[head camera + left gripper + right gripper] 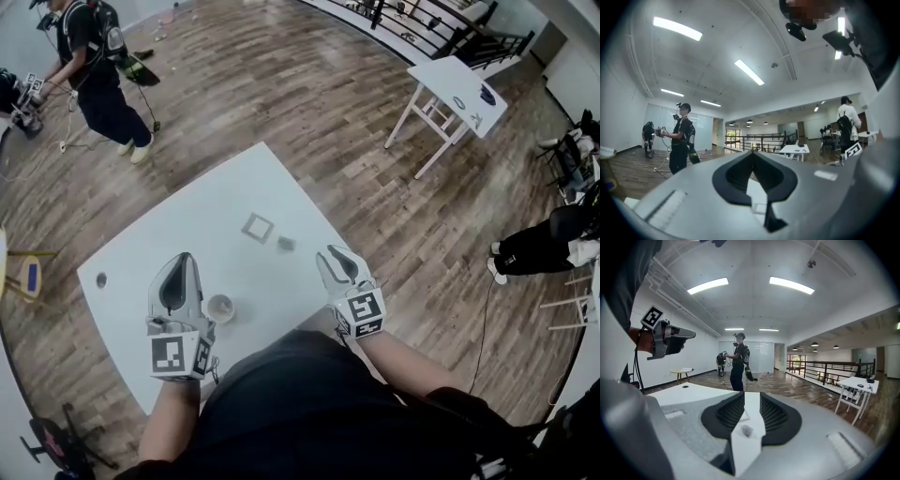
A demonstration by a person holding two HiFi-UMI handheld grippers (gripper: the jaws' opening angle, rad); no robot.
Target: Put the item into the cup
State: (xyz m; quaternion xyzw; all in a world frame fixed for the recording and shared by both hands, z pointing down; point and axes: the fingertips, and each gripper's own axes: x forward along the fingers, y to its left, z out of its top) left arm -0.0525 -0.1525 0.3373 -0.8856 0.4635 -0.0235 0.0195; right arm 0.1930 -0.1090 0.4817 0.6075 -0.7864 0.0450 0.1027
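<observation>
A small grey item (286,244) lies on the white table (187,225), beside a flat square frame (257,227). The same item (746,430) shows between my right jaws in the right gripper view. A small clear cup (220,307) stands near the table's near edge, just right of my left gripper (186,258). That gripper's tips meet, and only an oval gap is left behind them, with nothing held. My right gripper (330,253) hovers near the table's right edge, short of the item, with its jaws apart and empty.
A small dark object (101,279) sits near the table's left corner. A person (94,66) with grippers stands on the wood floor at far left. A second white table (459,89) stands far right, and someone sits at the right (544,244).
</observation>
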